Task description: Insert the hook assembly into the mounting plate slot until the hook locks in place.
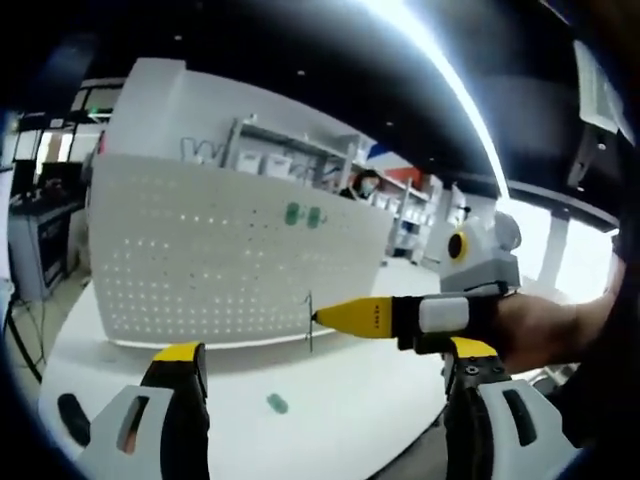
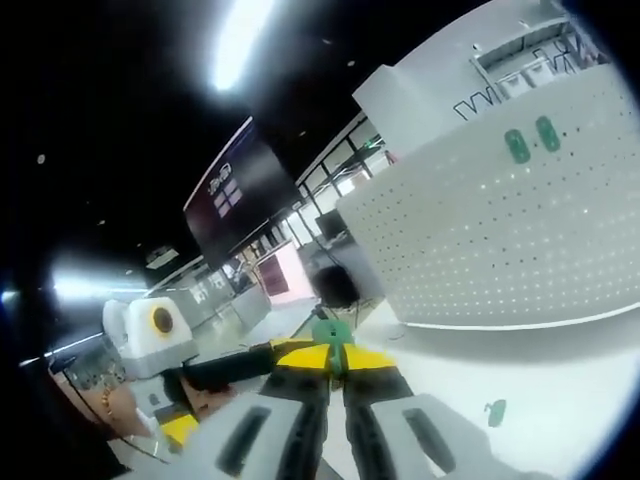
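A: In the left gripper view, where is the hook?
B: Centre frame, a thin metal hook (image 1: 309, 322) stands upright at the yellow tip of the right gripper (image 1: 330, 317), clamped on it, before the white pegboard (image 1: 200, 250). The left gripper (image 1: 320, 390) at bottom has its jaws apart, well below it.

A: And the right gripper view?
B: The right gripper (image 2: 335, 362) is pressed together on a green hook base (image 2: 331, 332) at centre bottom. Two green pieces (image 2: 531, 139) sit on the pegboard (image 2: 500, 240) at upper right; another green piece (image 2: 495, 411) lies on the white table (image 2: 560, 390).

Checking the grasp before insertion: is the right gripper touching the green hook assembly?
Touching. The right gripper view shows the right gripper shut on the green hook assembly, which pokes out from between its yellow tips.
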